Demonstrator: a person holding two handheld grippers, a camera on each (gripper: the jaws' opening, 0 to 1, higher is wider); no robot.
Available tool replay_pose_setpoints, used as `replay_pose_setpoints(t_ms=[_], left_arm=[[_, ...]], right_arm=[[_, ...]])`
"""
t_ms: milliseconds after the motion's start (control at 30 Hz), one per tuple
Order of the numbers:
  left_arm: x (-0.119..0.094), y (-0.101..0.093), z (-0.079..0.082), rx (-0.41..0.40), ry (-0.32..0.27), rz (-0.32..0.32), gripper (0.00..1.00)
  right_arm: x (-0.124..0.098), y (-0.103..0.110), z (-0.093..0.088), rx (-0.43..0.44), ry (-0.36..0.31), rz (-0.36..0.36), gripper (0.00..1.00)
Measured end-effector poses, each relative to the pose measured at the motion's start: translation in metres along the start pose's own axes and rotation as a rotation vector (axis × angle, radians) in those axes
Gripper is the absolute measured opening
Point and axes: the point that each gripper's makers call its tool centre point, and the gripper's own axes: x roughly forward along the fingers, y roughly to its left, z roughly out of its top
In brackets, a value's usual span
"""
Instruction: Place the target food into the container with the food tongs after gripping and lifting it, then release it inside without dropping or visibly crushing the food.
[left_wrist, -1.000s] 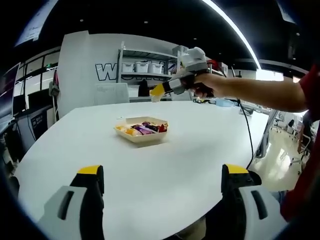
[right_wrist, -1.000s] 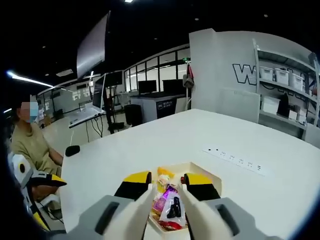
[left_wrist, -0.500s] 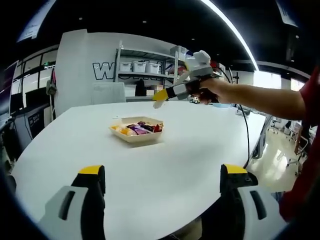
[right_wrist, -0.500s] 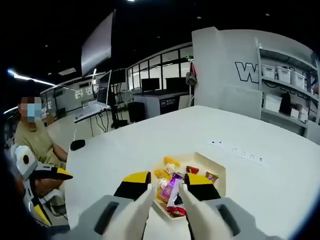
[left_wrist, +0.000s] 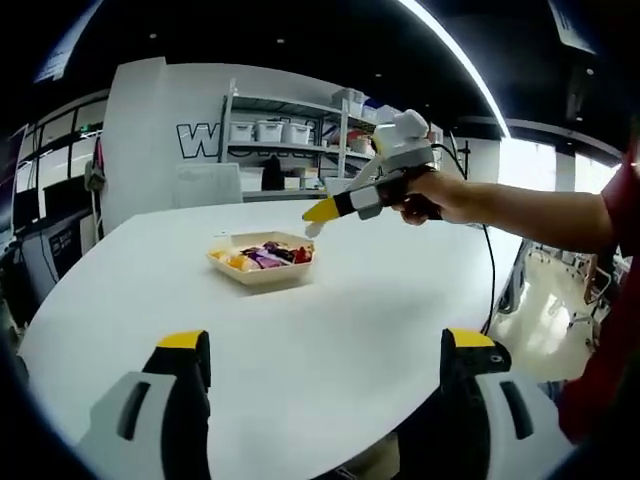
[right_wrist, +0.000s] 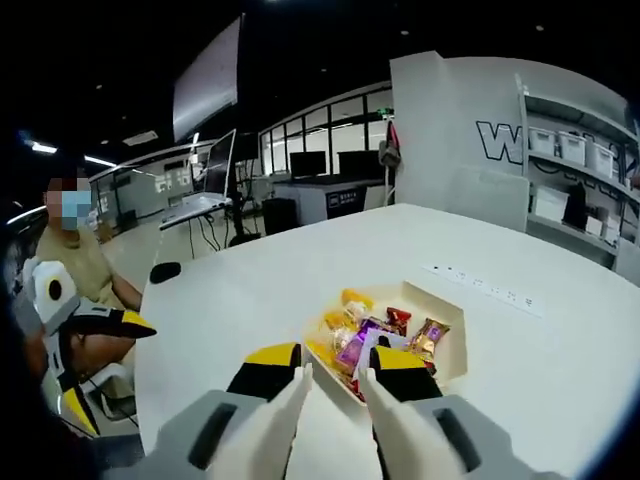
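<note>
Both grippers are in our hands over a white table (left_wrist: 330, 330). Our left gripper (left_wrist: 325, 375) is spread wide with nothing between its jaws, low at the near edge of the table. Our right gripper (right_wrist: 335, 372), also seen in the left gripper view (left_wrist: 320, 211) held out by a hand (left_wrist: 432, 196), has its jaws a narrow gap apart, gripping nothing, tips just short of the tray. On the table sits a shallow beige paper tray (right_wrist: 448, 345), also seen in the left gripper view (left_wrist: 262, 275), rectangular, its long axis running away to the upper right in the right gripper view. Inside lies a heap of wrapped candies (right_wrist: 368, 332): purple, orange, red, gold. A person (right_wrist: 75, 275) sits beyond the table's far edge.
</note>
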Motion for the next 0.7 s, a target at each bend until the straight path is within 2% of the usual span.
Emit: replay_pose_setpoints(t_ms=[300, 433, 700], left_arm=[[0.005, -0.004, -0.001, 0.007, 0.005, -0.017, 0.93], [0.009, -0.007, -0.007, 0.013, 0.027, -0.037, 0.91], [0.011, -0.013, -0.005, -0.01, 0.023, -0.078, 0.88]], right_arm=[[-0.01, 0.009, -0.008, -0.039, 0.0, 0.0, 0.22], [-0.015, 0.017, -0.008, 0.001, -0.029, 0.043, 0.22], [-0.02, 0.021, -0.021, -0.005, -0.018, 0.05, 0.23]])
